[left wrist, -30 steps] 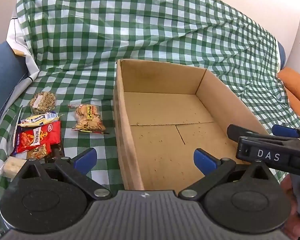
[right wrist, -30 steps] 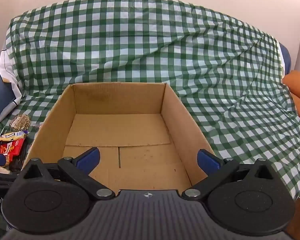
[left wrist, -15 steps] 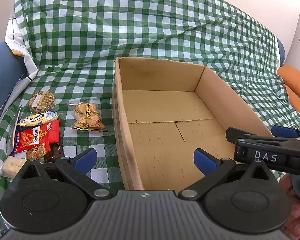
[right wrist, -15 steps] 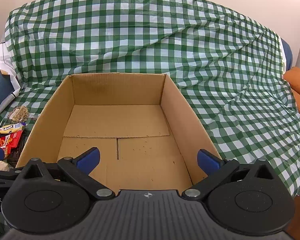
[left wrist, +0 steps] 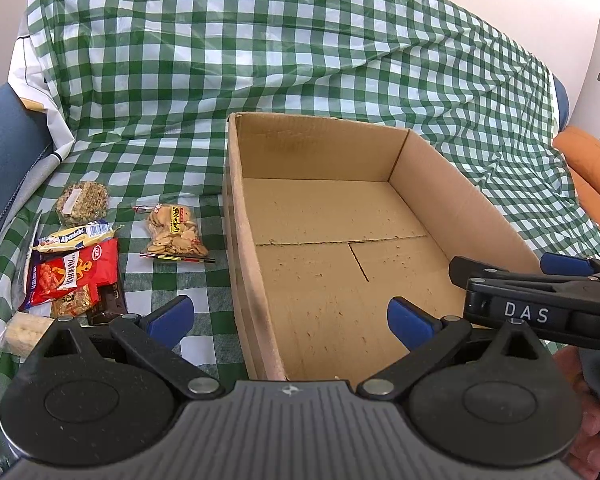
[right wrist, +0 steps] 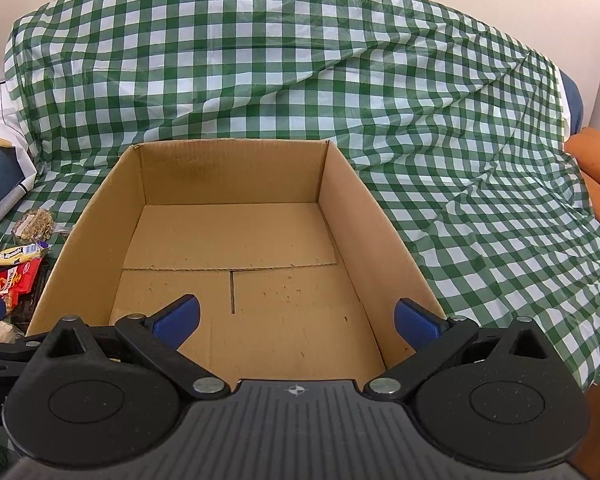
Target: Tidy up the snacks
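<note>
Jaws spread wide and empty on both the left gripper and right gripper, the snacks lie ahead-left of the left jaws, outside the cardboard box, so the left hand is judged nearer.

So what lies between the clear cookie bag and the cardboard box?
Only bare checked cloth lies between cookie bag and cardboard box, in the left wrist view.
</note>
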Action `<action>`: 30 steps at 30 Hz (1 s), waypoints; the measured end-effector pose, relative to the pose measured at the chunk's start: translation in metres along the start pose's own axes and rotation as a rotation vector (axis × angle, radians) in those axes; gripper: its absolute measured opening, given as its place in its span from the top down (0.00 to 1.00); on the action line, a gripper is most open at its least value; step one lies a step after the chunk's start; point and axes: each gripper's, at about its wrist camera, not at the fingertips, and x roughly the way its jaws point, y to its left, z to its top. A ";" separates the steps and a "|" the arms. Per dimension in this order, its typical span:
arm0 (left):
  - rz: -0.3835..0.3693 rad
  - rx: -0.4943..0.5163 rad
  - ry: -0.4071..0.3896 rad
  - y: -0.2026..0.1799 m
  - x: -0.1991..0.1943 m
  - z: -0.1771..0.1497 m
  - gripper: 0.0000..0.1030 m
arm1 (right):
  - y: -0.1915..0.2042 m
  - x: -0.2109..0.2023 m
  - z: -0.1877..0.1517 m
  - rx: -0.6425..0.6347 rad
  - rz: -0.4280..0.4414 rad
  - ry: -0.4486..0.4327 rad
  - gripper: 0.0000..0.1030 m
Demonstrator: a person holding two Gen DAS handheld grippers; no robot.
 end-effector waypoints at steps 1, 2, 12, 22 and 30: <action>0.000 0.000 0.000 0.000 0.000 0.000 0.00 | 0.000 0.000 0.000 0.001 0.000 0.001 0.01; 0.001 0.000 0.000 0.000 0.000 0.000 0.00 | 0.000 0.000 0.000 0.001 -0.001 0.001 0.01; -0.001 -0.001 0.000 -0.002 -0.001 0.000 0.00 | 0.000 0.000 -0.001 0.000 -0.003 -0.002 0.01; 0.016 -0.047 -0.039 0.009 -0.010 0.003 0.00 | 0.005 -0.001 0.000 0.005 0.001 -0.035 0.03; 0.043 -0.127 -0.024 0.053 -0.022 0.015 0.38 | 0.034 -0.007 0.001 -0.018 0.087 -0.081 0.24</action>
